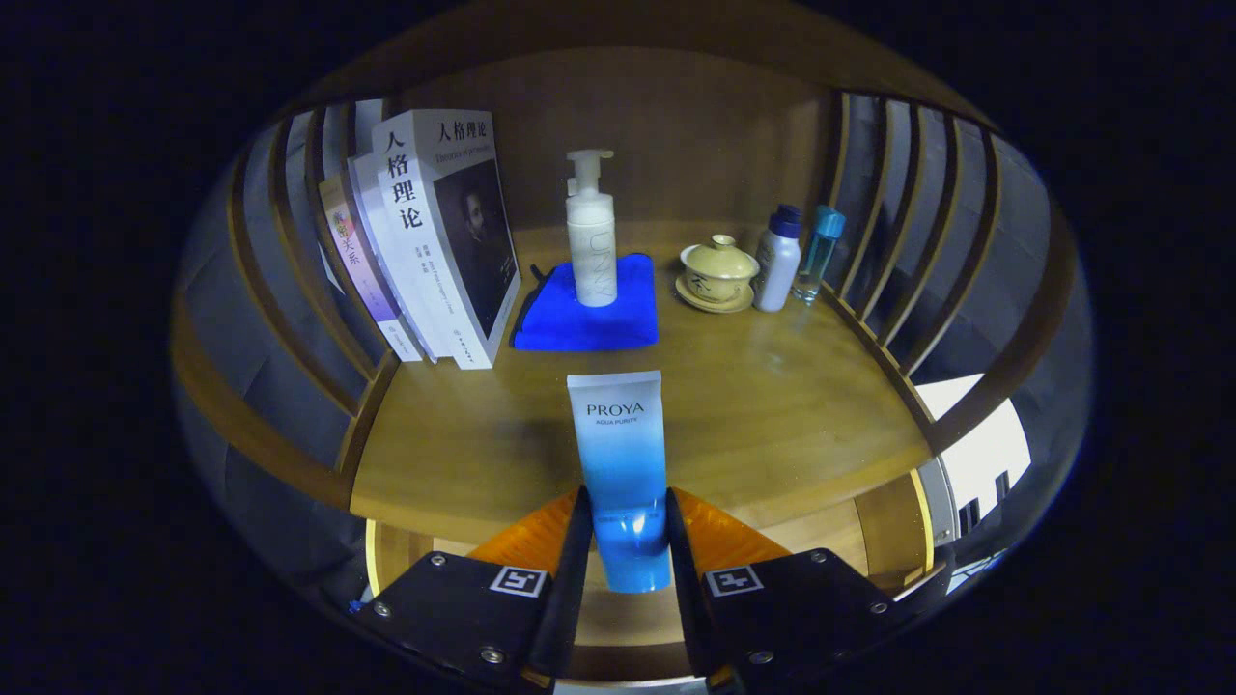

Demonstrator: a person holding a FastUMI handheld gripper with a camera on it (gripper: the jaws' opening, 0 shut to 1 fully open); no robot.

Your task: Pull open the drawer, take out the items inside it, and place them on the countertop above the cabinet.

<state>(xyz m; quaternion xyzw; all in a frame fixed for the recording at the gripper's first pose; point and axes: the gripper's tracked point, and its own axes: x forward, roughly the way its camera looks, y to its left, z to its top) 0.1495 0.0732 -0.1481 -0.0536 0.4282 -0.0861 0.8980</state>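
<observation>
One blue-and-white tube (620,463) between fingers (577,541)

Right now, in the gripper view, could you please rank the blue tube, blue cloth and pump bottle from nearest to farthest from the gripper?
1. Blue tube: clamped between the fingers of the gripper.
2. Blue cloth: beyond the tube, on the countertop.
3. Pump bottle: standing on the cloth's far part.

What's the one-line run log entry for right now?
gripper: shut on blue cosmetic tube | tube: upright, held over countertop front edge | next: likely set down before blue cloth
</observation>
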